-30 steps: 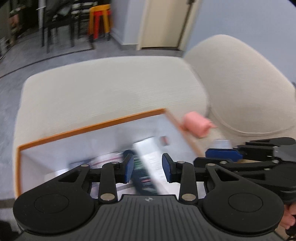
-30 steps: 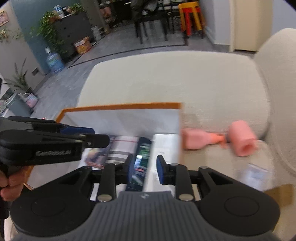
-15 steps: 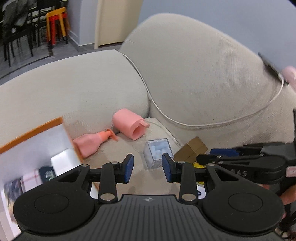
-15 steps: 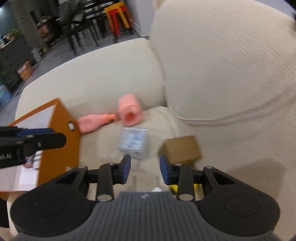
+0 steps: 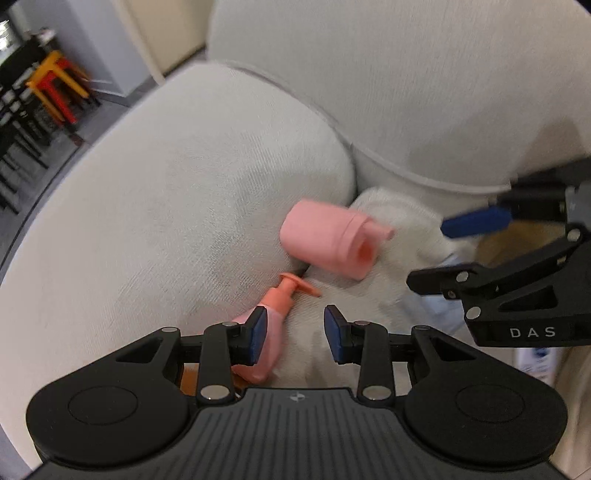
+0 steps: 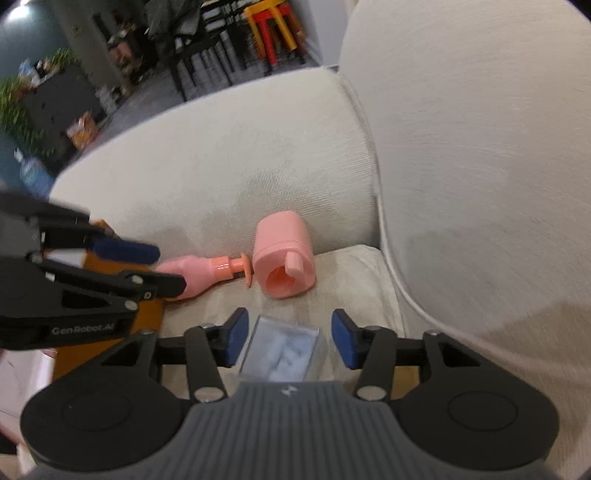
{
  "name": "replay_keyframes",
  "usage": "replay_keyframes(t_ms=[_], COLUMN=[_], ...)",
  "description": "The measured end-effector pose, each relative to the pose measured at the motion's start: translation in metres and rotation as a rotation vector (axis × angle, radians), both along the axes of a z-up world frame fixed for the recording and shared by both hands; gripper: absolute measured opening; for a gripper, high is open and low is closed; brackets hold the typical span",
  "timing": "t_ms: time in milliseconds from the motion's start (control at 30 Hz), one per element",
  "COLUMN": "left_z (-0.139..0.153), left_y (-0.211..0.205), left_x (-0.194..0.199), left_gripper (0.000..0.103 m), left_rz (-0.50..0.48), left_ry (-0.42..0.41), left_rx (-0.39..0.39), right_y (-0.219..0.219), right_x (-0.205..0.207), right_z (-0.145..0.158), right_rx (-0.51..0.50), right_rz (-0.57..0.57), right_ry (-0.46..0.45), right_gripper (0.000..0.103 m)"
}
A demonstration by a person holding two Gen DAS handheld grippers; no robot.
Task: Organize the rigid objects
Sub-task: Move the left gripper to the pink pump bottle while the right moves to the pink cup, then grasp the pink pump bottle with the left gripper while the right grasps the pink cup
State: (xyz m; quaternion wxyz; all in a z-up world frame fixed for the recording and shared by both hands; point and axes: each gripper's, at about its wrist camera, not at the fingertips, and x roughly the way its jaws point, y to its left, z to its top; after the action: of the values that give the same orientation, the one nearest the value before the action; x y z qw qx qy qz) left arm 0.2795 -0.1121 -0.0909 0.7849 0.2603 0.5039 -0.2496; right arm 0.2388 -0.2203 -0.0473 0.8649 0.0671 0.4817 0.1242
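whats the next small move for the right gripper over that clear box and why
Probably ease the right gripper a little further down so its pads straddle the clear box, then close. Its jaws are opening, the box sits between the fingers with a gap on each side, and nothing presses on it yet. The pink cap lies just beyond, clear of the fingers.

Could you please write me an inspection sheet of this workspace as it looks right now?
Surface: beige sofa seat, with a small cushion under the things.
Job's things: pink pump bottle lying on its side; pink cap on its side beside the pump head; clear box.
Clutter: orange-edged box at the seat's left.
Grippers: left claw open beside the pump bottle; right claw opening around the clear box, pads apart from it.
Cables: nothing seen.
Surroundings: stacked stools, dark chairs, plants.
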Motion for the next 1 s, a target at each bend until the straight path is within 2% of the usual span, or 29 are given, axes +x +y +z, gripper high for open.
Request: replay_keyframes(t_ms=[67, 133, 200, 333, 467, 600, 767, 800, 900, 1000], left_z=[-0.014, -0.026, -0.036, -0.052, -0.069, -0.078, -0.091, -0.092, -0.088, -0.072], left_y=[-0.006, -0.014, -0.022, -0.033, -0.044, -0.051, -0.066, -0.068, -0.066, -0.059], left_x=[0.011, 0.019, 0.025, 0.032, 0.032, 0.039, 0.035, 0.034, 0.035, 0.033], left_gripper=[0.042, 0.045, 0.046, 0.046, 0.047, 0.049, 0.049, 0.046, 0.044, 0.04], left_rz=[-0.032, -0.067, -0.099, -0.162, -0.186, -0.16, -0.189, -0.186, -0.139, -0.091], left_ry=[0.033, 0.036, 0.057, 0.092, 0.073, 0.097, 0.083, 0.084, 0.082, 0.037], left_rx=[0.051, 0.129, 0.208, 0.289, 0.39, 0.42, 0.499, 0.497, 0.462, 0.393], right_y=[0.002, 0.004, 0.006, 0.006, 0.007, 0.006, 0.001, 0.001, 0.0, -0.004], right_x=[0.012, 0.022, 0.029, 0.038, 0.041, 0.044, 0.052, 0.051, 0.049, 0.044], right_z=[-0.008, -0.016, -0.024, -0.043, -0.053, -0.051, -0.059, -0.058, -0.055, -0.046], right_rx=[0.006, 0.021, 0.019, 0.041, 0.046, 0.074, 0.157, 0.163, 0.166, 0.16], right_rz=[0.019, 0.031, 0.029, 0.032, 0.055, 0.062, 0.02, 0.024, 0.019, 0.016], right_ry=[0.008, 0.01, 0.006, 0.005, 0.013, -0.017, 0.019, 0.014, 0.01, -0.039], right_gripper=[0.052, 0.061, 0.065, 0.064, 0.064, 0.061, 0.06, 0.055, 0.054, 0.054])
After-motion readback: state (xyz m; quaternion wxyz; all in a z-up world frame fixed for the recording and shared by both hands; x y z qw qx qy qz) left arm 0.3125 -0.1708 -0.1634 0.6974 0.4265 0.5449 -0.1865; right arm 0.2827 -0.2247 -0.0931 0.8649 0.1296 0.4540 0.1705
